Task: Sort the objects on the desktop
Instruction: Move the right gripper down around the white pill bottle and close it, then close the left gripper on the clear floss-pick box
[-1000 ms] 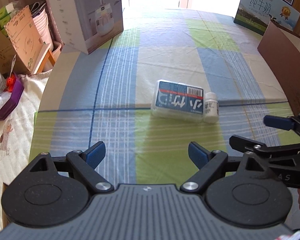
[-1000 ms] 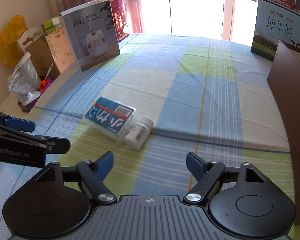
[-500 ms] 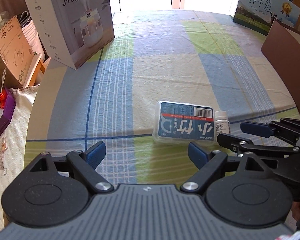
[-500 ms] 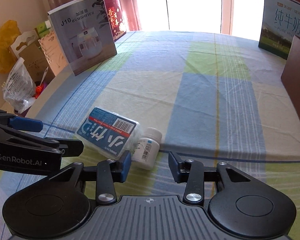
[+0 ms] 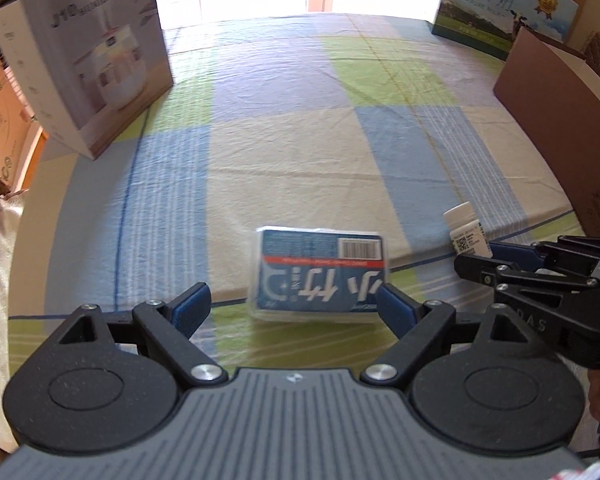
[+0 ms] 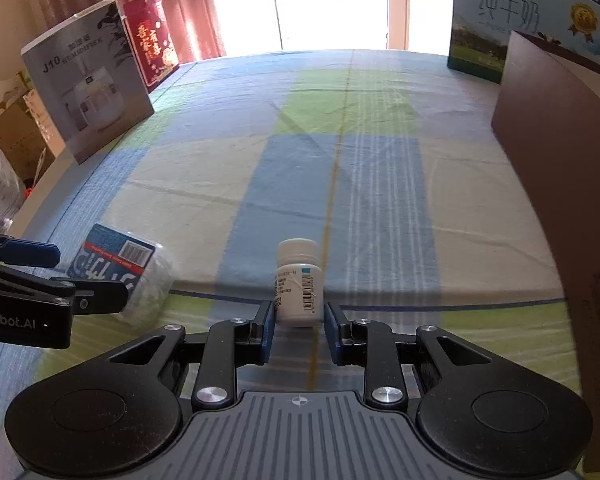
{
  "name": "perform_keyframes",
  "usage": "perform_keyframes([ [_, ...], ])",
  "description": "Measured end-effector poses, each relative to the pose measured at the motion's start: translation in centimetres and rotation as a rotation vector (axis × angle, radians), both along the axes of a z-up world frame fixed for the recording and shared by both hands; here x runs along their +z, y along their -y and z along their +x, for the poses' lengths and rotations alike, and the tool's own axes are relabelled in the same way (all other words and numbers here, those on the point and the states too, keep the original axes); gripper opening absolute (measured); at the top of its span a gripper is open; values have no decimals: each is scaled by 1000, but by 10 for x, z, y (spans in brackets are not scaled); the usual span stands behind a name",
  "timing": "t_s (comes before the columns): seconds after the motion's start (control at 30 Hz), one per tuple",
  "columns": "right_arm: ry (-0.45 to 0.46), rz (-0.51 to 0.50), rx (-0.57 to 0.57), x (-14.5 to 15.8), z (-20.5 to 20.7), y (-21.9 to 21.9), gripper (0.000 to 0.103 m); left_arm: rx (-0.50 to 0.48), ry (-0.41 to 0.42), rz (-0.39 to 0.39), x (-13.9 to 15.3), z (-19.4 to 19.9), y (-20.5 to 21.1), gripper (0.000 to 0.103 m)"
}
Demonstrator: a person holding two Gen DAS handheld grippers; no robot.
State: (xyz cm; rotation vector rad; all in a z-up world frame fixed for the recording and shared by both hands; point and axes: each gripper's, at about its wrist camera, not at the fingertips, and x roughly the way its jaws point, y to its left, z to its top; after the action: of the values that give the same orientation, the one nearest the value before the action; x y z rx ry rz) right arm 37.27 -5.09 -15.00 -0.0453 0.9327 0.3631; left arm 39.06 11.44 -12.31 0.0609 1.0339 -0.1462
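Note:
A blue packet of tissues (image 5: 320, 276) lies flat on the checked tablecloth (image 5: 300, 140). My left gripper (image 5: 292, 304) is open just above it, the packet between its fingers and its right pad at the packet's right edge. The white pill bottle (image 6: 298, 288) lies on the cloth with its cap pointing away. My right gripper (image 6: 298, 316) is shut on it, a blue pad pressing each side. In the left wrist view the bottle (image 5: 466, 228) and right gripper (image 5: 480, 256) sit to the right of the packet. The right wrist view shows the packet (image 6: 120, 260) under the left gripper (image 6: 76, 272).
A grey humidifier box (image 5: 84, 64) stands at the table's left edge, with a red box (image 6: 150, 40) behind it. A brown cardboard box (image 6: 560, 180) lines the right side, and a milk carton box (image 6: 512, 24) is at the far right. Cardboard boxes (image 5: 0, 120) sit past the left edge.
My right gripper closed from wide open onto the pill bottle, which now sits apart from the packet. My left gripper moved forward and down over the packet, still open.

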Motion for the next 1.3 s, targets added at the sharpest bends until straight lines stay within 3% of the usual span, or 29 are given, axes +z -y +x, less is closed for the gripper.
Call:
perform_keyframes([
  [0.43,-18,-26,-31,4,-9,34,27,-17,-41,17,-24,25,16,84],
  [0.53,-7,-36,-32,3,-6,31,49,-7,-34,22,-25,27,18,84],
  [0.63,14,-44,-27,3,-2,29,51,3,-41,19,-25,26,19,84],
  [0.77,23,-52,-9,2,3,27,50,21,-50,13,-24,20,17,84],
  [0.83,30,-64,4,0,4,25,43,39,-59,4,-24,19,15,84],
  [0.9,25,-70,15,-1,5,24,25,51,-64,1,-24,18,14,84],
  [1.3,2,-66,12,9,-14,33,24,44,-91,3,-21,6,30,84],
])
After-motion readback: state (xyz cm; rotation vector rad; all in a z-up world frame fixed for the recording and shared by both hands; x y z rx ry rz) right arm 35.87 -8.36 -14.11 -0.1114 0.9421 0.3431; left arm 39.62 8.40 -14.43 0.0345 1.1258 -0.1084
